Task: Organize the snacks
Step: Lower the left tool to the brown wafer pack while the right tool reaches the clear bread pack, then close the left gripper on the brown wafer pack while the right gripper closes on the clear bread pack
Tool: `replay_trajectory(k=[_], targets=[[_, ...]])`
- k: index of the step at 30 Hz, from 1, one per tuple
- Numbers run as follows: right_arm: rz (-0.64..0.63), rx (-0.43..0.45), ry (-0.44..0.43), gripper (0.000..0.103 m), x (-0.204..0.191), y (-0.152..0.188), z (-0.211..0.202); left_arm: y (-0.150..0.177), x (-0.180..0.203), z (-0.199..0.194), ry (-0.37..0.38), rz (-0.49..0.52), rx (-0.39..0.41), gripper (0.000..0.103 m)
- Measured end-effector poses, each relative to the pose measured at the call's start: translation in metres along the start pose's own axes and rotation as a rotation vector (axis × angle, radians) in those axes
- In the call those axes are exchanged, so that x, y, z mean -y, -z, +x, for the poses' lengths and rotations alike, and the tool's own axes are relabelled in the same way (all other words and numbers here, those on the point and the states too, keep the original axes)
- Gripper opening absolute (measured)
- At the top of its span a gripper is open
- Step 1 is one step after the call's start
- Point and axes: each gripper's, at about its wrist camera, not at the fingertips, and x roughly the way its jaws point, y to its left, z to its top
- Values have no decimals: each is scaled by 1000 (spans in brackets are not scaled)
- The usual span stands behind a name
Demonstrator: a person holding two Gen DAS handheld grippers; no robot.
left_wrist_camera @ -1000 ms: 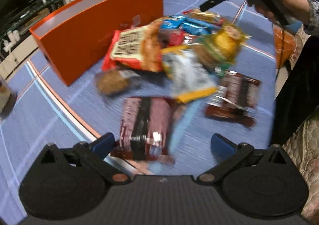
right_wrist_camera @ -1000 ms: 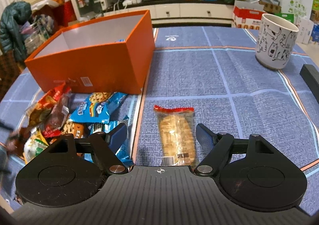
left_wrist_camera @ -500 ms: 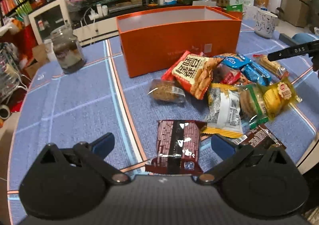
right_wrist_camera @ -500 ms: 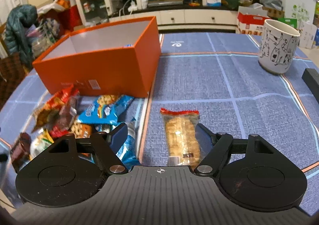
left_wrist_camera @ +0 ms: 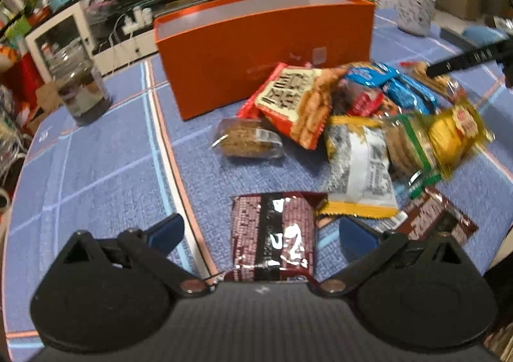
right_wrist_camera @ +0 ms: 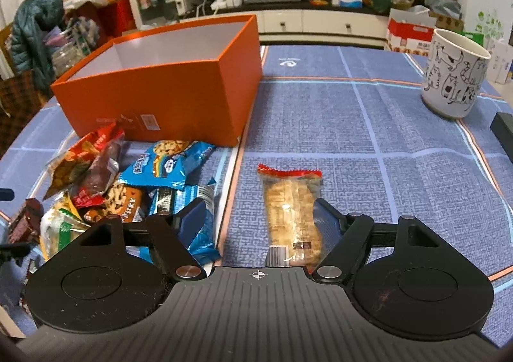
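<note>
On far left of left wrist view, dark glass jar, blurred, contents unreadable. L gripper jaws spread wide, holding nothing; maroon snack pack lies flat btwn the fingers, its near end hidden under gripper body. Orange box behind, open top, inside mostly out of sight from this side. Snack pile just in front of box, packets overlapping, print smeared by motion blur; second maroon pack partly cut by R finger.

Right wrist view: box interior looks bare where visible. Same pile at left, partly hidden behind L finger. R gripper wide open, gripping nothing; clear cracker pack w/ red top edge lies btwn fingers, close to R one. Cat-print mug far right, black object cut by frame edge.

Surface: blue woven cloth, orange/white/lt-blue stripes. Room behind: TV stand, cabinets, cartons, clutter.
</note>
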Motion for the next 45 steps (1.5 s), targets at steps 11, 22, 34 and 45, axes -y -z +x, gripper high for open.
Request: replay_trajectory(k=[11,22,34,45], targets=[[6,-37,101,64,1,-1,18,-5,-1,2,-41,-56,22,99],[43,-92,91,53,9,1,28,-4,9,8,15,-48,-24,87],[15,-111,105,31,2,-1,28,-3,13,13,10,-80,-63,87],[16,-113,97,24,1,-2,28,-4,17,9,70,-102,-56,61]])
